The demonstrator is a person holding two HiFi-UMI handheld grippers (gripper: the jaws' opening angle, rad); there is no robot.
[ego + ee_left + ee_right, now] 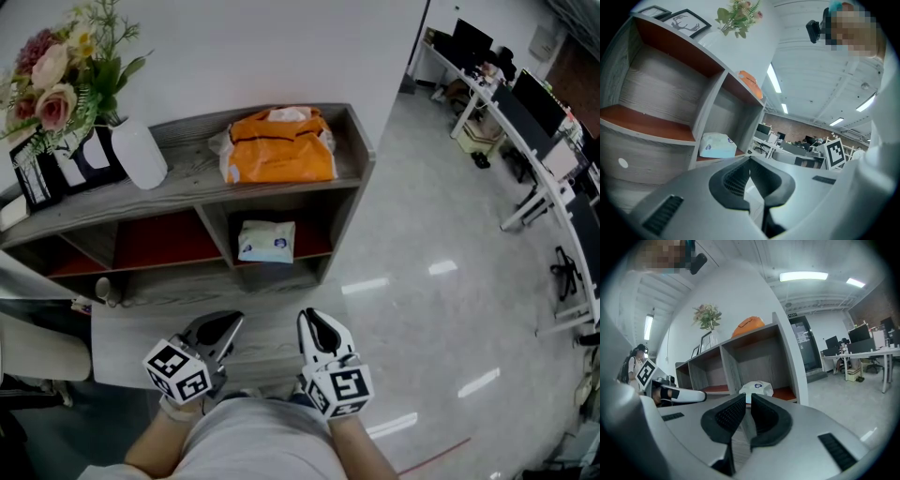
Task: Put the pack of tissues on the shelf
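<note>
— What colour is the shelf point(190, 153)?
— Grey wood grain, with reddish-brown boards inside.
— And what's on it?
— An orange bag point(280, 145), a white vase point(139, 154), pink and cream flowers point(52, 84). The pack of tissues point(266, 241) is white with blue print.

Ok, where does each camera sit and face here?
Head view: on the head, steeply down at the shelf; left gripper, right gripper show below.
Left gripper view: on that gripper, along its shut jaws toward the shelf; right gripper's cube at right.
Right gripper view: likewise; left gripper at left.
Shared: pack of tissues in the lower right compartment.
</note>
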